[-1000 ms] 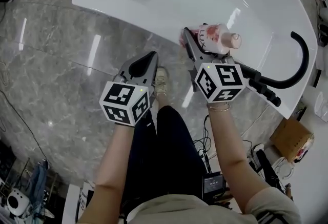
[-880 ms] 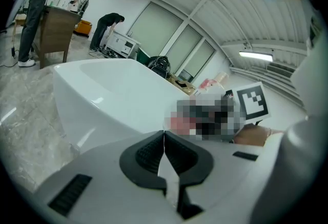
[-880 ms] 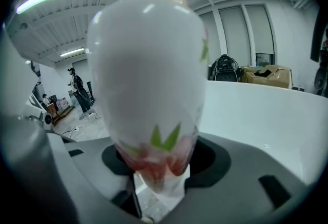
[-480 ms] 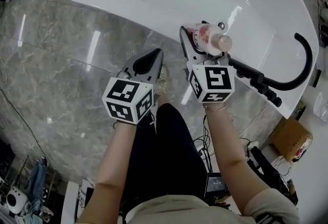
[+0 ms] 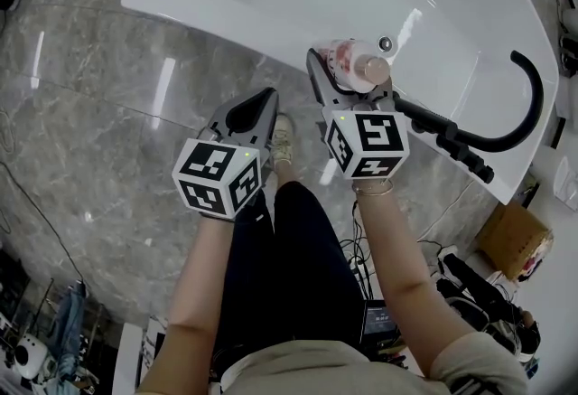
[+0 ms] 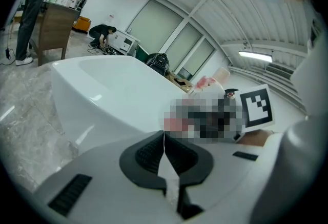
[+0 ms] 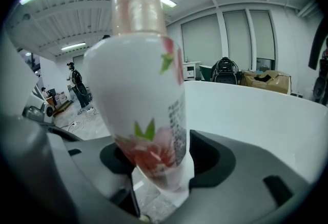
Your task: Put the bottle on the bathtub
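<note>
Being pinched low on its body between the jaws of the right gripper, the bottle is carried cap-up, leaning only slightly. The low grip is judged to have been chosen so that the base is left free to meet a surface first. In the right gripper view the white bottle, printed with pink flowers, is seen clamped from both sides by the dark pads of the right gripper.

From the head view, the bottle is placed over the near rim of the bathtub, close to the small round fitting and short of the black curved tap. Contact with the rim cannot be confirmed; the bottle is judged not yet set down.

The left gripper is held over the marble floor, just outside the tub, its jaws pressed together on nothing, as the left gripper view confirms. It is presumably kept there to be out of the way, since only one tool is needed.
</note>
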The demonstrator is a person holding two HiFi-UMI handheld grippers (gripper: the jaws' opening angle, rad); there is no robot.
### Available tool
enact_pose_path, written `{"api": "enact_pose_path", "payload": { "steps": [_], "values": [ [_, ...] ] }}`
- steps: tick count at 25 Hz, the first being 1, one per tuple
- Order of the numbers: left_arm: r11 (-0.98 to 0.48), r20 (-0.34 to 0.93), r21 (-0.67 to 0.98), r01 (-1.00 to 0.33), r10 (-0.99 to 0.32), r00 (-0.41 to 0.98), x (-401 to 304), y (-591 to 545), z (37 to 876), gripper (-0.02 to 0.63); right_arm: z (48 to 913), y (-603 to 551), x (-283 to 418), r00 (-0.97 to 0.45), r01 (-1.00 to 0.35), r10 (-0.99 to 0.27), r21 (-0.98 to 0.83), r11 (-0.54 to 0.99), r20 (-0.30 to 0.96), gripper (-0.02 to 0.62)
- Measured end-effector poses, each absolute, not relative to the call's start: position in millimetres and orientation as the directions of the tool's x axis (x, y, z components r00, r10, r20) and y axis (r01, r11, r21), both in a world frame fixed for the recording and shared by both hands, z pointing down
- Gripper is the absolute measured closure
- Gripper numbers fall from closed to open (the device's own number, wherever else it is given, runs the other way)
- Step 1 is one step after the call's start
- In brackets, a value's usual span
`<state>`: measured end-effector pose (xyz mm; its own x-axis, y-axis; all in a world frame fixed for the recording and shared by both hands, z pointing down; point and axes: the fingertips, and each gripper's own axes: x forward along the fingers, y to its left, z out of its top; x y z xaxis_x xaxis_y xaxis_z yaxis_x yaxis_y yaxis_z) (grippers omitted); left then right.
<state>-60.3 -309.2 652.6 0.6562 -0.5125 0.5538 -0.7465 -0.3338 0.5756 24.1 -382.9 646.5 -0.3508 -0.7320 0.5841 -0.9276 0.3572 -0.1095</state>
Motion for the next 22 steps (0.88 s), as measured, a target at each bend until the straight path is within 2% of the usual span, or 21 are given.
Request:
{"api": "enact_pose_path", "payload": {
  "steps": [4,9,12,22],
  "values": [
    [-0.324,0.559,0.587,-0.742,-0.502,0.66,-58.7,-304.2,645.9,0.598,633.9,-379.3,27.1,-0.366,-0.924,-0.731,-0.134,0.357,0.575,0.323],
    [-0.341,0.589,0.559,-0.756,-0.478,0.651,-65.3,-305.9,626.7,0.598,614.1,-369.3,21.4,-0.417,-0.908,-0.704,-0.227,0.352,0.575,0.278],
    [-0.342,0.547,0.602,-0.721,-0.482,0.685,-64.7,-310.4,603.1,0.597,599.3,-361.4,26.7,-0.425,-0.905,-0.699,-0.272,0.327,0.575,0.273],
    [-0.45,0.543,0.561,-0.695,-0.433,0.719,-51.2,-300.9,533.8,0.597,550.7,-314.9,54.4,-0.45,-0.888,-0.667,-0.374,0.267,0.594,0.301]
  ]
}}
